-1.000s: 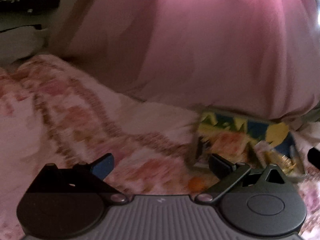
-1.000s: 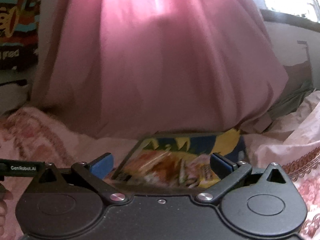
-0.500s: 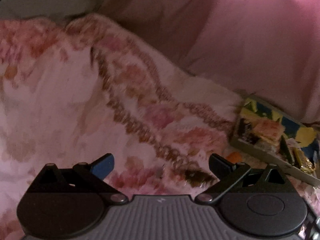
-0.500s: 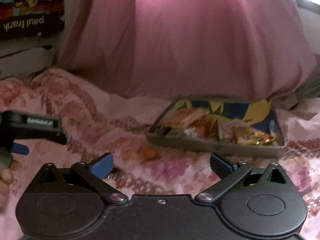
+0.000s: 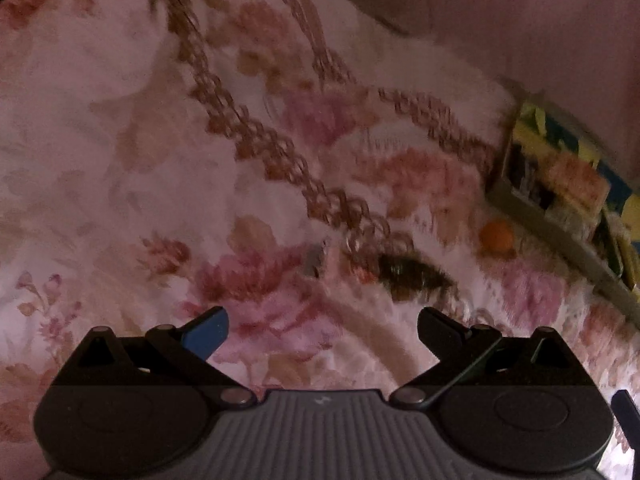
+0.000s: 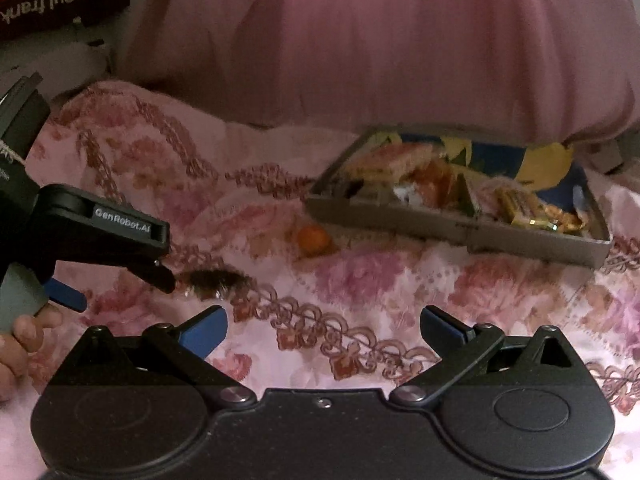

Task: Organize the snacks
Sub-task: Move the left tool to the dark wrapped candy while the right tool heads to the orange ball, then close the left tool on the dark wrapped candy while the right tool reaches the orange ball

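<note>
A grey tray [image 6: 460, 229] holding several wrapped snacks lies on the floral bedspread, at the right in the left wrist view [image 5: 560, 236]. An orange round snack [image 6: 314, 238] [image 5: 496, 234] sits on the cloth just in front of the tray. A dark brown snack [image 6: 218, 280] [image 5: 412, 276] lies left of it. My left gripper [image 5: 320, 328] is open and empty above the cloth, and in the right wrist view the left gripper [image 6: 120, 290] has its fingertips beside the brown snack. My right gripper [image 6: 324, 328] is open and empty, well short of the tray.
Pink fabric [image 6: 380, 40] hangs behind the tray. A dark printed bag [image 6: 52, 0] stands at the back left. A person's hand [image 6: 20, 340] holds the left gripper. A small grey scrap [image 5: 316, 260] lies on the bedspread [image 5: 160, 140].
The right gripper has backed away from the tray, which now sits farther off. The left gripper has swung left and down over the bedspread, close to the dark brown snack.
</note>
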`<state>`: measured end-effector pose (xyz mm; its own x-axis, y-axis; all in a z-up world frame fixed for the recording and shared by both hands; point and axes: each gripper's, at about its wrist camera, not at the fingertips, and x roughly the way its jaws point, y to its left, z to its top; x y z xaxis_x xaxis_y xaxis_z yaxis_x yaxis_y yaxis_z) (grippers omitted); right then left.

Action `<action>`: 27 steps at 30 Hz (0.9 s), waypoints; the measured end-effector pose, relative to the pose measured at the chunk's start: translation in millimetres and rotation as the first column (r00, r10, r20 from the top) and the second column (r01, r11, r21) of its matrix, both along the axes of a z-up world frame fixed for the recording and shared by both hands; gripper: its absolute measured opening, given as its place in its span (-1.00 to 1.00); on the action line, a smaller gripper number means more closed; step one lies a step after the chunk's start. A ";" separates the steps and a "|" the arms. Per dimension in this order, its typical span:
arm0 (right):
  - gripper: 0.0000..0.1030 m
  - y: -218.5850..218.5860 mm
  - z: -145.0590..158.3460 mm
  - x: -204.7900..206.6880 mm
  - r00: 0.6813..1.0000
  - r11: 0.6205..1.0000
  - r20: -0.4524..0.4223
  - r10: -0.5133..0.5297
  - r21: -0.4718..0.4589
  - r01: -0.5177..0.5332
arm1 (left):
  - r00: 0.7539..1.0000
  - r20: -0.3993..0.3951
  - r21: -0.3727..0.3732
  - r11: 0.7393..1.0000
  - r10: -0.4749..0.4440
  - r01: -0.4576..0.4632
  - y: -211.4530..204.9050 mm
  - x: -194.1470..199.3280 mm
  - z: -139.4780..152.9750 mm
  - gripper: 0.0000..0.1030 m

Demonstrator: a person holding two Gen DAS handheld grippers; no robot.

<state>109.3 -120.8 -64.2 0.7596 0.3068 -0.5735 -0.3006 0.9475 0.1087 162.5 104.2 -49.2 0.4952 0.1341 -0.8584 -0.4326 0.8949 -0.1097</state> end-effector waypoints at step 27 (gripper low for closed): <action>0.81 14.2 -38.2 111.2 0.998 1.000 -0.065 0.016 -0.016 -0.017 | 0.981 0.145 -0.588 0.809 0.133 -0.023 31.3 43.0 -45.1 0.93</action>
<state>220.5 -106.6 -102.4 0.7158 0.3089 -0.6263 -0.3089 0.9444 0.1127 205.5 135.6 -94.3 0.6501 -0.3176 -0.6903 -0.4229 0.6036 -0.6759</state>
